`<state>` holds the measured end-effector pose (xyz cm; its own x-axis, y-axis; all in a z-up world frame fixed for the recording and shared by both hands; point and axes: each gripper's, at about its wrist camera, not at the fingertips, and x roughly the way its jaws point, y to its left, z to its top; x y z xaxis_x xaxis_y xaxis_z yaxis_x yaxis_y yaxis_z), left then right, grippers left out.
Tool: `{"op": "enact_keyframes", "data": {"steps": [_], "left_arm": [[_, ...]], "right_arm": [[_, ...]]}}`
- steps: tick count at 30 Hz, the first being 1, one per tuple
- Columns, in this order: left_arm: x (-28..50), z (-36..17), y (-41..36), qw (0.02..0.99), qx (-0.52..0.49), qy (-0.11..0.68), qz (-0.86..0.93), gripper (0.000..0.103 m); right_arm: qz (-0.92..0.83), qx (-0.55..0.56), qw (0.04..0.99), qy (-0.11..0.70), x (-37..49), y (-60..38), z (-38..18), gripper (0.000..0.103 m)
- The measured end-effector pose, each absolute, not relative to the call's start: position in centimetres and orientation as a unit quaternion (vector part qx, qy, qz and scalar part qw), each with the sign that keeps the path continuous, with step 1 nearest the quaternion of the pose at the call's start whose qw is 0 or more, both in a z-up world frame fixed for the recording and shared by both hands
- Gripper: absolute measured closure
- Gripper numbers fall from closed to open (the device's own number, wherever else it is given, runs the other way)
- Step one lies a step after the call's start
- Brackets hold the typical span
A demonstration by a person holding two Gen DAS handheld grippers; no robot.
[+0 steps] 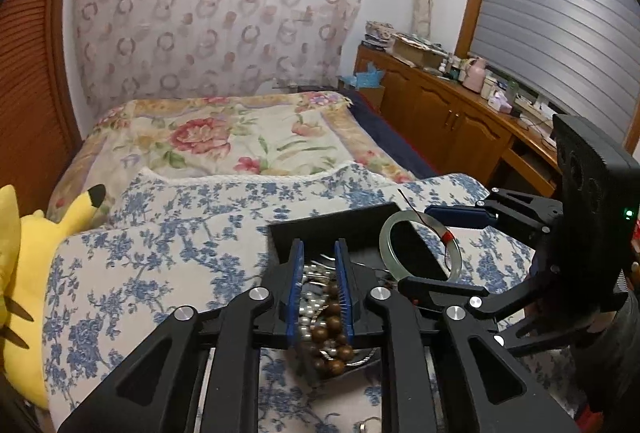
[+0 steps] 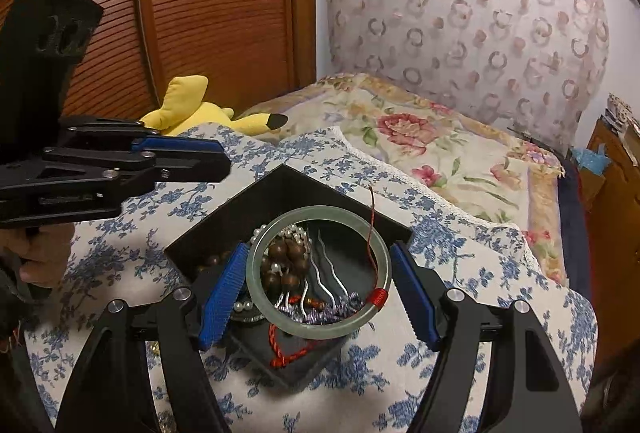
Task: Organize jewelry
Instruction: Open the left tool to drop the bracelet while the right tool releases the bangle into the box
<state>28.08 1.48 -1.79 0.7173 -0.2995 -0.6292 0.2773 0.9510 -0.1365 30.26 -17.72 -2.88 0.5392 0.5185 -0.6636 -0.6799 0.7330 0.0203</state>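
A black jewelry tray (image 2: 280, 185) lies on the blue-flowered bedcover; it also shows in the left wrist view (image 1: 352, 225). It holds brown wooden beads (image 2: 286, 263), white pearls, silver hairpins (image 2: 320, 273) and a red cord (image 2: 292, 351). My right gripper (image 2: 318, 273) holds a pale green jade bangle (image 2: 320, 329) with red thread over the tray, its fingers spread wide with the bangle resting between them. The bangle shows in the left wrist view (image 1: 386, 233) too. My left gripper (image 1: 318, 265) is open, its fingers above the beads (image 1: 332, 325); it appears at the left of the right wrist view (image 2: 216, 161).
A yellow plush toy (image 1: 24, 273) lies at the bed's left edge. A floral blanket (image 1: 240, 137) covers the far bed. A wooden cabinet (image 1: 448, 113) with clutter runs along the right wall. A wooden wardrobe (image 2: 200, 1) stands at the left.
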Motion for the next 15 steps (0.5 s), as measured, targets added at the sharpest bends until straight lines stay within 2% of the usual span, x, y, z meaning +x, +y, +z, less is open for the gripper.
{"op": "enact_keyframes", "data": {"steps": [9, 12, 15], "left_arm": [[27.9, -2.9, 4.8, 0.934, -0.02, 0.341, -0.104, 0.044], [27.5, -3.2, 5.5, 0.936, -0.016, 0.34, -0.091, 0.035], [27.0, -3.5, 6.0, 0.937, -0.008, 0.34, -0.08, 0.032]], "right_arm": [[0.347, -0.132, 0.861, 0.348, 32.1, -16.1, -4.4, 0.028], [0.344, -0.137, 0.86, 0.352, 32.3, -15.8, -4.6, 0.028], [0.34, -0.142, 0.859, 0.355, 32.4, -15.5, -4.8, 0.028]]}}
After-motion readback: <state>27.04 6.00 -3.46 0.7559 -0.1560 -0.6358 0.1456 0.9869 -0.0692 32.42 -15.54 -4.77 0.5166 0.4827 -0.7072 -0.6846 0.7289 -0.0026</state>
